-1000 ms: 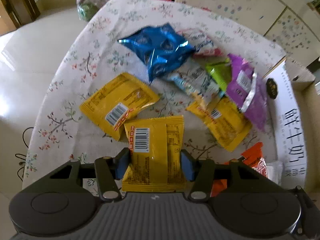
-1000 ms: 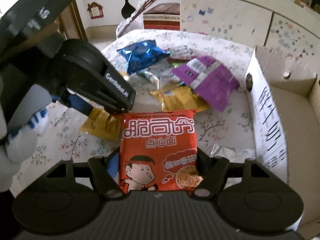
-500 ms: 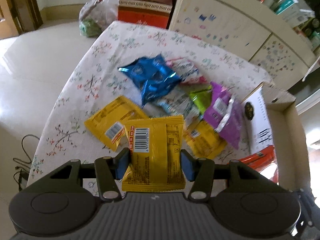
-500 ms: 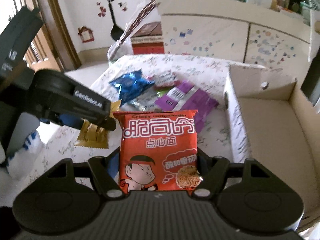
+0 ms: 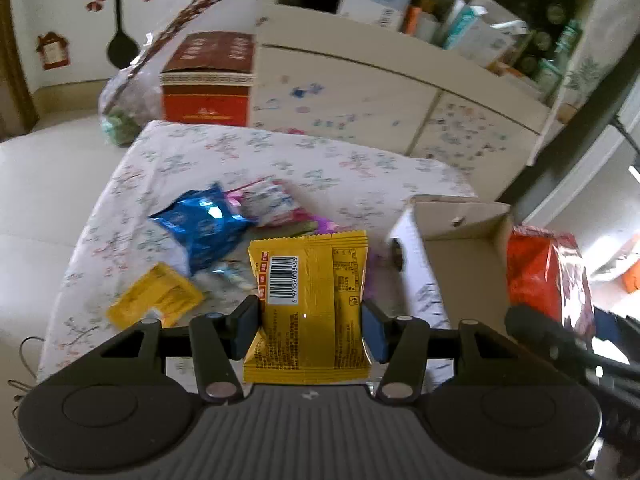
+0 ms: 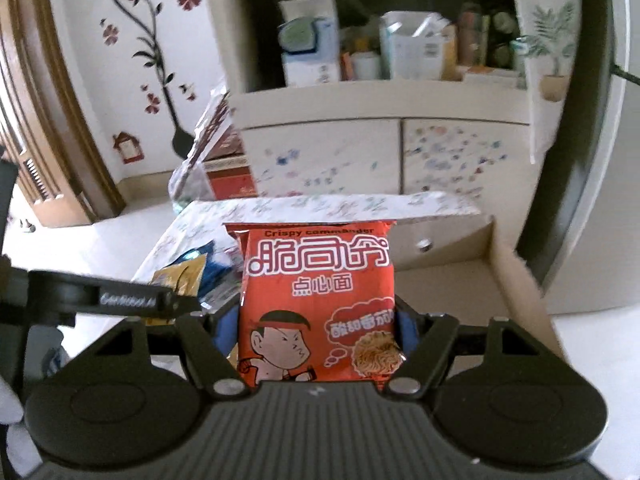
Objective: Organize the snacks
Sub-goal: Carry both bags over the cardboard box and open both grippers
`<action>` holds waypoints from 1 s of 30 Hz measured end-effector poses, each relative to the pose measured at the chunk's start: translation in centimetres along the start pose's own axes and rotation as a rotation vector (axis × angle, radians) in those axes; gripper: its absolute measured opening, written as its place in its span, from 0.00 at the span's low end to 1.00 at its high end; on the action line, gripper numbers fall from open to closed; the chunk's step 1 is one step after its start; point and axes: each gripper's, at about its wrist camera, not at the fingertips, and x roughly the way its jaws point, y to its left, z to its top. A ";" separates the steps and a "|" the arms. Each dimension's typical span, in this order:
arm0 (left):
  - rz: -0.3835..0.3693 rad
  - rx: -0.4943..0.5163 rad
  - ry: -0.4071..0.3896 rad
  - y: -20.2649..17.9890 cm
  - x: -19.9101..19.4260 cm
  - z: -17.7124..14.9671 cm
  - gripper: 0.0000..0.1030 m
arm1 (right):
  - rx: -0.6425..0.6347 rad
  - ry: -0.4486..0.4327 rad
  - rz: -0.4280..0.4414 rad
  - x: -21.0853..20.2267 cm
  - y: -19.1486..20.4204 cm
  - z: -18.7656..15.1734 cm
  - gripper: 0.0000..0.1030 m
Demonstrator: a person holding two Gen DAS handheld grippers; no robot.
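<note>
My left gripper [image 5: 310,330] is shut on a yellow snack packet [image 5: 308,304] and holds it above the floral table [image 5: 280,156]. My right gripper [image 6: 316,336] is shut on an orange-red noodle snack packet [image 6: 316,304]; it also shows in the left wrist view [image 5: 546,276], raised beside the open cardboard box [image 5: 460,264]. A blue packet [image 5: 202,230], a pink-white packet [image 5: 268,200] and another yellow packet [image 5: 156,300] lie on the table. The box [image 6: 500,280] lies ahead of my right gripper.
A red carton [image 5: 208,80] and a plastic bag [image 5: 124,108] stand beyond the table's far end. A painted cabinet [image 5: 380,104] with cluttered shelves runs behind. The left gripper [image 6: 100,298] reaches in at the left of the right wrist view.
Both grippers have lifted and tilted up with their packets. The table and loose snacks have dropped lower in both views, and the cabinet shelves have come into sight.
</note>
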 end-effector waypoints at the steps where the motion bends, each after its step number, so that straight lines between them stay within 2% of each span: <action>1: -0.012 0.007 -0.002 -0.5 0.0 0.0 0.57 | 0.000 -0.005 -0.012 -0.1 -0.5 0.2 0.72; 8: -0.033 0.090 -0.025 -4.0 0.2 -0.4 0.57 | 0.126 -0.038 -0.067 -1.0 -4.5 0.3 0.72; 14: -0.084 0.132 -0.031 -6.5 1.0 -0.7 0.57 | 0.237 -0.051 -0.097 -1.6 -7.6 0.3 0.72; 30: -0.198 0.243 0.010 -12.1 3.5 -2.2 0.57 | 0.360 -0.016 -0.126 -1.5 -11.7 -0.6 0.72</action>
